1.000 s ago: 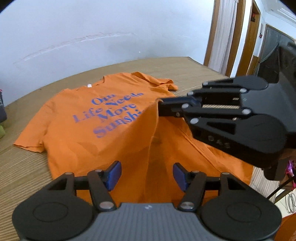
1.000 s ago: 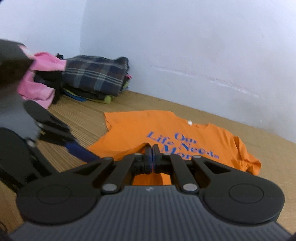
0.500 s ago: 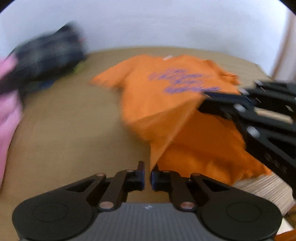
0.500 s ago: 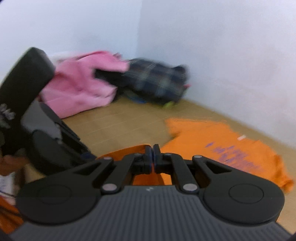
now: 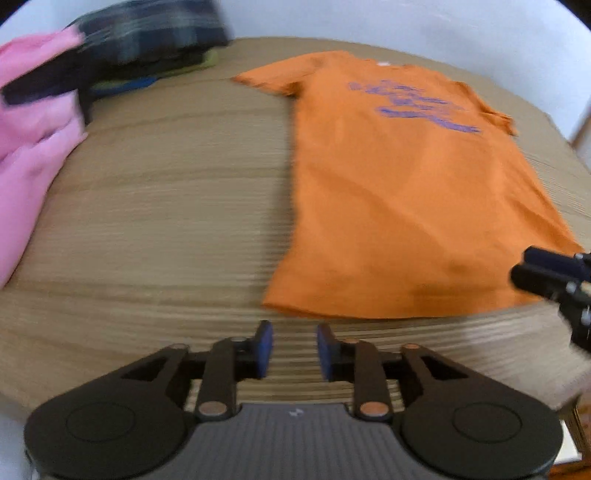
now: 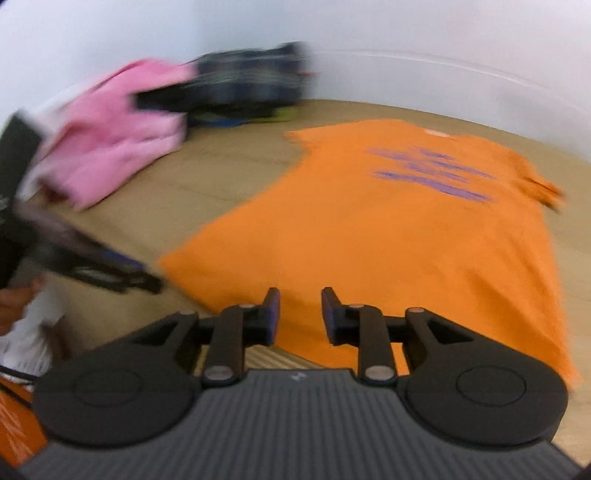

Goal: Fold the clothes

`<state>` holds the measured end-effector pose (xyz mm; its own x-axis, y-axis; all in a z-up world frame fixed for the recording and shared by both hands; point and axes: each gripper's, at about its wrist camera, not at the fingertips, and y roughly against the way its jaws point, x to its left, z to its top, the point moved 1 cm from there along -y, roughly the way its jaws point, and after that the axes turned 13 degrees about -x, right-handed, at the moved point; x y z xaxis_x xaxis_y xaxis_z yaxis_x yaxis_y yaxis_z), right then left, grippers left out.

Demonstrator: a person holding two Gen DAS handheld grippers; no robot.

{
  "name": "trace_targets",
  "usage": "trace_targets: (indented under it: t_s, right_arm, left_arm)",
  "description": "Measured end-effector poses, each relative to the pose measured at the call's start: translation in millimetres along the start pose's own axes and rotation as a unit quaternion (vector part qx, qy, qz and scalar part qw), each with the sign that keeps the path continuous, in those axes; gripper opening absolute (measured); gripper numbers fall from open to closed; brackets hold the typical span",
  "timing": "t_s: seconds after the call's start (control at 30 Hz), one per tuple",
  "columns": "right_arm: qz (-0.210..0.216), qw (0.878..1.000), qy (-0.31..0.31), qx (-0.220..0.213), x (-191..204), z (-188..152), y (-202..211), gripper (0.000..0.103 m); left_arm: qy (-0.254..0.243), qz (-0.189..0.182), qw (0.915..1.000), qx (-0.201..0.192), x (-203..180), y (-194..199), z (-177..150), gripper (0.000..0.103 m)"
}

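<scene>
Now my left gripper [image 5: 291, 349] and right gripper [image 6: 300, 315] jaws are opening, empty, over the orange T-shirt [image 5: 406, 192] flat on the desk [image 5: 166, 206]; regrasping carelessly could bunch its hem.

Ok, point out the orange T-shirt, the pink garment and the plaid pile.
orange T-shirt [image 5: 399, 206]: left wrist view, plain chest area below the blue print.
pink garment [image 6: 110, 147]: right wrist view, middle of its bunched fabric.
plaid pile [image 5: 147, 33]: left wrist view, top dark plaid layer, blurred.
</scene>
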<state>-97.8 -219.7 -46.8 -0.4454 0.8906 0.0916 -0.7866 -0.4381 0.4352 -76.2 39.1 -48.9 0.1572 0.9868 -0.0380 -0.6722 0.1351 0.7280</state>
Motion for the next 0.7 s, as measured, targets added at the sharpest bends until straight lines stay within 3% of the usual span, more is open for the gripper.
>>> trace_targets:
  t_s: [0.13, 0.2, 0.3, 0.4, 0.57, 0.7]
  right_arm:
    - [-0.137, 0.989, -0.047, 0.003, -59.1, -23.0, 44.2, 0.032]
    - [-0.173, 0.979, -0.107, 0.017, -88.7, -36.8, 67.7, 0.033]
    - [-0.188, 0.965, -0.182, 0.011, -123.9, -50.1, 89.0, 0.033]
    - [-0.195, 0.965, -0.175, 0.010, -139.3, -53.4, 92.2, 0.033]
    - [-0.172, 0.974, -0.148, 0.004, -144.2, -58.6, 94.2, 0.033]
    - [-0.146, 0.981, -0.128, 0.013, -158.5, -64.8, 91.0, 0.032]
  left_arm:
    - [-0.056, -0.047, 0.9968, -0.032, -35.8, 7.7, 9.4, 0.049]
    - [-0.085, -0.066, 0.9932, -0.046, -57.0, 7.1, 16.9, 0.051]
    - [-0.132, -0.100, 0.9842, -0.061, -98.7, 10.6, 25.0, 0.057]
    - [-0.163, -0.142, 0.9735, -0.075, -148.0, 7.0, 33.0, 0.059]
    - [-0.213, -0.195, 0.9548, -0.073, -232.5, -10.9, 29.3, 0.060]
    - [-0.256, -0.194, 0.9443, -0.072, -287.6, -24.7, 18.1, 0.059]
